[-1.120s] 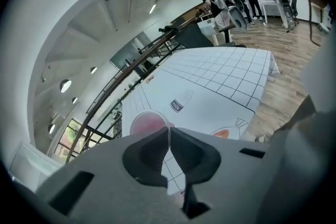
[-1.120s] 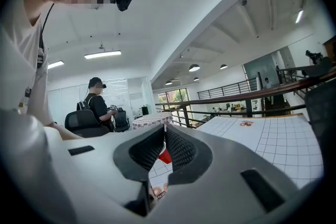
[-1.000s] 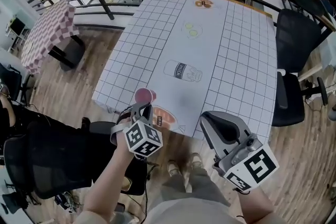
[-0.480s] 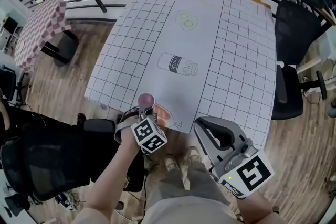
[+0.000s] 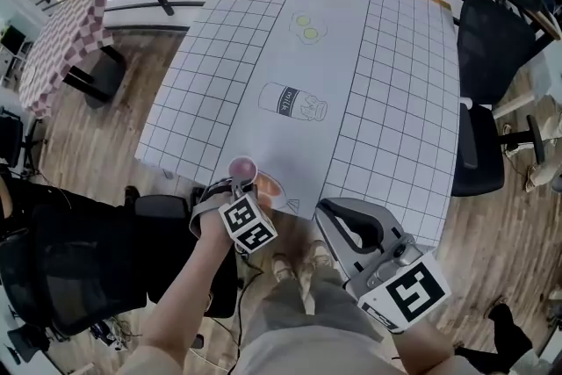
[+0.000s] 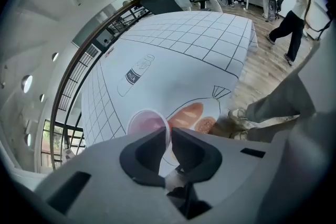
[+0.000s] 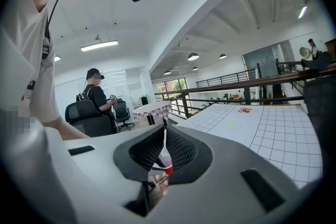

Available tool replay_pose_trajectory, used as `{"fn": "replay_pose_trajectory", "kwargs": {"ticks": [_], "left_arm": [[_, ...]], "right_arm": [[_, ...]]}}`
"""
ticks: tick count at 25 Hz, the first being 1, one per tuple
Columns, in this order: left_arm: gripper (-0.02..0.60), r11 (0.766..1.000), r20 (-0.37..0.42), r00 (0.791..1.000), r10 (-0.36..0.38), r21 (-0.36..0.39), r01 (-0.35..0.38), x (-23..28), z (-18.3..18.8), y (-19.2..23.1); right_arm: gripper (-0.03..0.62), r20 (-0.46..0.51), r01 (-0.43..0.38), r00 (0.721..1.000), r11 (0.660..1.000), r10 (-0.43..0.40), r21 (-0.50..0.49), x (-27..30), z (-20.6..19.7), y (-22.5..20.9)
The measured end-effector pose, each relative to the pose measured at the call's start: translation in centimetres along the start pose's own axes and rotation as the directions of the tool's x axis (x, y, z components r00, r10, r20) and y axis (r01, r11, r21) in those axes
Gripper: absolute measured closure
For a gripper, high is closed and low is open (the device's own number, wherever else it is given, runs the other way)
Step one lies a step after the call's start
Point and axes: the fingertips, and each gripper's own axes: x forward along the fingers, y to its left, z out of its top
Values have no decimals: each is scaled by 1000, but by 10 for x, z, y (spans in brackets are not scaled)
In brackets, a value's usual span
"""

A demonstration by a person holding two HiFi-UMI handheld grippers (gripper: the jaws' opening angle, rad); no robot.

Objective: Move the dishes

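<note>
Left tool [image 6: 169, 135] is clenched on the near rim of the small pink round plastic dish [image 6: 145, 123], at the near edge of the white gridded surface [image 5: 395, 101]. Right tool [image 7: 164, 132] is clenched on nothing, off the surface. The printed bottle drawing [image 5: 293, 104] reads "milk".

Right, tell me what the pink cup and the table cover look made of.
Cup: probably plastic, pink and slightly see-through, smooth. Its thin pale rim sits between the left gripper's jaws.
Cover: a thin white matt sheet printed with a grid and food drawings, draping over the table edge. Cloth or vinyl, I cannot tell.
</note>
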Motion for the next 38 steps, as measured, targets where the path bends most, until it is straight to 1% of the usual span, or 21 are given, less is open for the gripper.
{"fn": "replay_pose_trajectory", "kwargs": {"ticks": [2, 5, 9, 13, 15, 18, 20, 24, 26, 29, 32, 36, 38], "left_arm": [[511, 1000, 0, 1000, -9, -12, 9, 2, 2, 1], [505, 999, 23, 1000, -2, -40, 3, 1, 11, 9], [488, 997, 63, 998, 7, -79, -2, -18, 10, 3], [486, 987, 113, 988, 101, -140, -84, -43, 13, 22], [486, 975, 146, 979, 141, -195, -111, -59, 14, 30], [488, 949, 205, 959, 194, -288, -131, -88, 13, 40], [488, 927, 258, 936, 240, -346, -142, -110, 15, 49], [489, 875, 357, 875, 326, -464, -137, -158, 18, 67], [494, 853, 387, 843, 372, -500, -147, -188, 18, 73], [509, 821, 417, 784, 460, -536, -196, -237, 16, 81], [528, 792, 456, 722, 520, -574, -208, -281, 14, 83], [541, 766, 498, 643, 582, -602, -228, -331, 10, 86], [547, 754, 506, 611, 609, -609, -246, -351, 5, 85]], "right_arm": [[568, -6, 4, 1000, 1000, -4, -1, 1, -2, -5], [568, -23, 13, 1000, 1000, -13, 1, 6, -6, -16], [568, -31, 13, 999, 1000, -13, 0, 2, -14, -3], [568, -25, 3, 1000, 1000, -3, -3, 1, -13, 4], [568, -21, -2, 1000, 1000, 2, -6, 0, -10, 8], [568, -17, -11, 1000, 1000, 11, -14, 0, -3, 18], [568, -12, -15, 1000, 1000, 15, -20, -1, 4, 25], [568, 15, -42, 999, 998, 42, -46, -1, 22, 41], [568, 21, -53, 998, 997, 55, -64, -2, 30, 51], [568, 26, -62, 998, 994, 64, -93, -5, 39, 64], [568, 41, -63, 997, 991, 68, -118, -9, 49, 74], [568, 74, -54, 995, 988, 65, -147, -17, 68, 89], [568, 91, -48, 994, 986, 63, -158, -22, 75, 97]]}}
